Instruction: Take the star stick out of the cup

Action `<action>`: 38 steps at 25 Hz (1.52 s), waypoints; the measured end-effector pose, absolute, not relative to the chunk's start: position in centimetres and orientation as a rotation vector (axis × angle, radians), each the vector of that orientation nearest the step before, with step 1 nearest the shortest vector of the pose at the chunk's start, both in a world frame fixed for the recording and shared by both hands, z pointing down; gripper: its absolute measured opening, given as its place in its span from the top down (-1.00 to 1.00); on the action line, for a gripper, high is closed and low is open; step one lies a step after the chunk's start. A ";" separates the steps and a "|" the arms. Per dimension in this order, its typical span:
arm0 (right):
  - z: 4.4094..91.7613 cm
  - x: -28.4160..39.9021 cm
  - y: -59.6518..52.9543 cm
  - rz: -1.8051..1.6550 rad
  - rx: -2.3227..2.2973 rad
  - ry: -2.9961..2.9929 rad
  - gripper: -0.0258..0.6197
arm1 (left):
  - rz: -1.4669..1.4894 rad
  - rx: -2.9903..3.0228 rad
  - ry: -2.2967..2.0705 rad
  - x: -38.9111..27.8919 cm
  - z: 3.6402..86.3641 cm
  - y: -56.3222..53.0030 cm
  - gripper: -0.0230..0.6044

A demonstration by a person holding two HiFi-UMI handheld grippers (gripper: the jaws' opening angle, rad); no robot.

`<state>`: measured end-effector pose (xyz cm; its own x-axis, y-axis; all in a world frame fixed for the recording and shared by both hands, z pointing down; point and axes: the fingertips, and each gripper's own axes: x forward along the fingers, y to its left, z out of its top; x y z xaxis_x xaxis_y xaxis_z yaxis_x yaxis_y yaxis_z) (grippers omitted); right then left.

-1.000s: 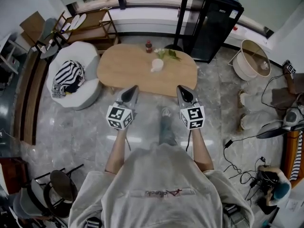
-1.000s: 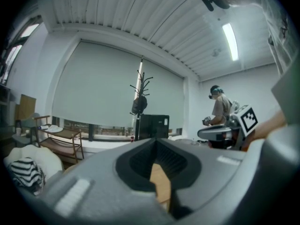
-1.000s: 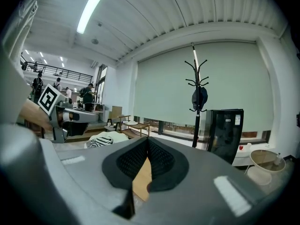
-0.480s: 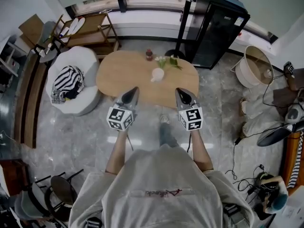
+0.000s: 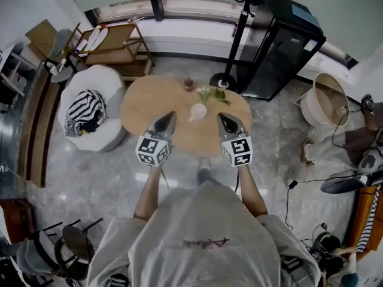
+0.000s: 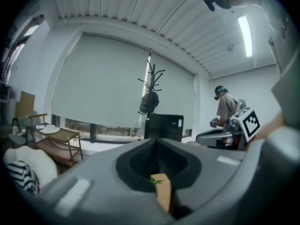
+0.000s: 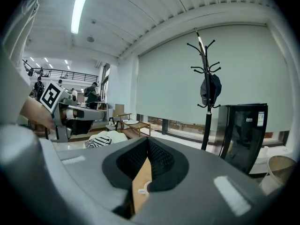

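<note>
Head view: the cup (image 5: 198, 111) sits around the middle of the oval wooden worktop (image 5: 143, 106), with some green sprigs (image 5: 214, 93) just behind it. It's too small here to make out the star stick itself, so I'm assuming it's standing in that cup. The left hand-held gripper (image 5: 169, 117) and right hand-held gripper (image 5: 222, 118) hover over the near edge, one on each side of the cup and short of it.

Left gripper view: the jaws are pressed together with nothing in them. Only a sliver of the wooden top and a bit of green show through the slot behind the tips.

Right gripper view: same deal, jaws closed and empty. The cup peeks through the slot, so this one looks better lined up.

My take is that this is the approach. Spread the jaws before getting in close and come in above the rim. Pinch the stick on the part clear of the cup, then pull straight up so the cup doesn't tip. The spare gripper could steady the cup wall.
</note>
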<state>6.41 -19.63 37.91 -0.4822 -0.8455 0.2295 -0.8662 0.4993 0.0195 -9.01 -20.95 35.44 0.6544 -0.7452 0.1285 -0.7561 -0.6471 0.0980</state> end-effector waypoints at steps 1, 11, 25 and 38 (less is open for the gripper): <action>37.9 6.8 -20.6 0.145 1.463 -2.537 0.90 | 0.113 2.723 -1.251 -8.7 35.4 -21.9 0.93; 39.1 9.9 -28.0 0.171 1.409 -2.555 0.90 | 0.131 2.690 -1.285 -5.5 36.2 -29.2 0.93; 42.1 9.6 -32.8 0.237 1.309 -2.583 0.90 | 0.190 2.615 -1.325 -5.1 39.4 -32.9 0.93; 48.2 7.0 -35.8 0.360 1.267 -2.511 0.90 | 0.247 2.501 -1.290 -8.8 46.5 -35.3 0.93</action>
